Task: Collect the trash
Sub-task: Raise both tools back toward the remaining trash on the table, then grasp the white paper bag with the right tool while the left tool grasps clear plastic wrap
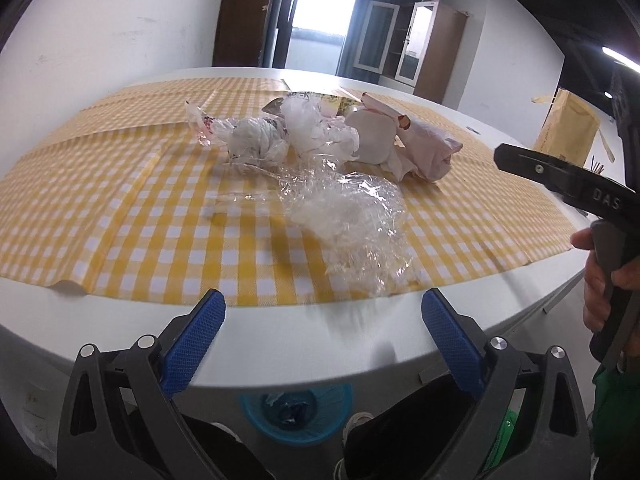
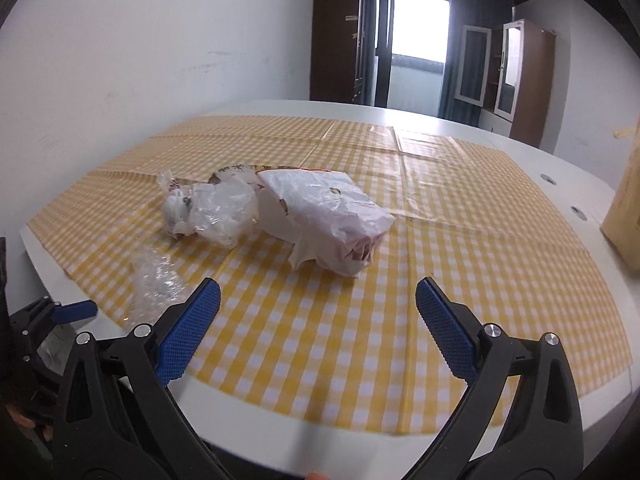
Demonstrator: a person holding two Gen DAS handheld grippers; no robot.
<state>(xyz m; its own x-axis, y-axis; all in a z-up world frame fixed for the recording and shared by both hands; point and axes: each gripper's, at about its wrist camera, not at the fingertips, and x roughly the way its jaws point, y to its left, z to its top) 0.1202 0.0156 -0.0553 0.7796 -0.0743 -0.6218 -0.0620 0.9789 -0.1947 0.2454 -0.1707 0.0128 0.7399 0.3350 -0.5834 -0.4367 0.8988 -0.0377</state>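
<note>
- Left wrist view: showed the left gripper (image 1: 322, 312) low in the frame, blue pads spread wide, nothing between them, poised at the near edge of the white table (image 1: 360, 344).
- Lay just ahead, centre of frame: crumpled clear plastic film (image 1: 352, 224) on the yellow-and-white checked cloth (image 1: 120, 208), closest piece of trash.
- Sat further up, mid-frame: knotted white plastic bag (image 1: 258, 140), loose translucent wrap (image 1: 316, 128), torn white paper package (image 1: 404, 144).
- Waited at bottom centre, below the table edge: round blue bin (image 1: 296, 408) with scraps already inside.
- Right wrist view: showed the right gripper (image 2: 318, 312) likewise wide open and empty, facing the white paper package (image 2: 324, 216) at centre frame.
- Judged best for the film: approach low, close on the bunched thick middle rather than a thin edge, likely to slip.
- Advised lifting clear before swinging down over the bin, so trailing film would not drag neighbours.
- Seemed sensible to keep the right gripper aside, upper right, out of the path.
</note>
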